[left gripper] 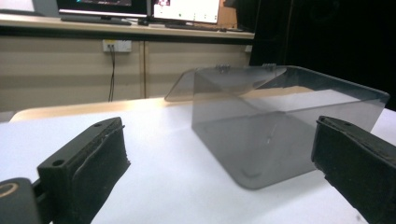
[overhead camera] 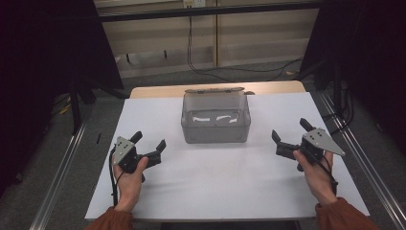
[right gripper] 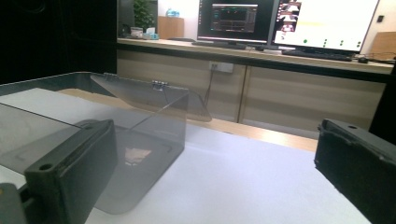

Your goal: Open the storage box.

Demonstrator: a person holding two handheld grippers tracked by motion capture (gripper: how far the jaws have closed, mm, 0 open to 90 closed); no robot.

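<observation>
— While both hands rest low on the white rectangular table top (overhead camera: 225,182), where does the clear smoky-grey plastic box (overhead camera: 216,125) sit?

— It stands upright toward the far middle of the white surface, between the two grippers and farther from the person than either. Its hinged transparent lid (overhead camera: 214,90) is swung open and leans back past the rear wall. From above I see a few pale streaks on its floor, though I cannot tell whether they are objects or reflections.

— And the left gripper (overhead camera: 148,142)?

— It is held in the person's left hand (overhead camera: 128,178), near the left side of the table, with its jaws spread wide and nothing between them. In the left gripper view the box shows ahead, nearer the right jaw, and apart from both.

— The right gripper (overhead camera: 290,131)?

— It is held in the right hand (overhead camera: 316,175), with its jaws likewise wide apart and empty. In the right gripper view the box stands beyond the left jaw, without touching it. An orange sleeve (overhead camera: 345,215) covers that wrist.
</observation>
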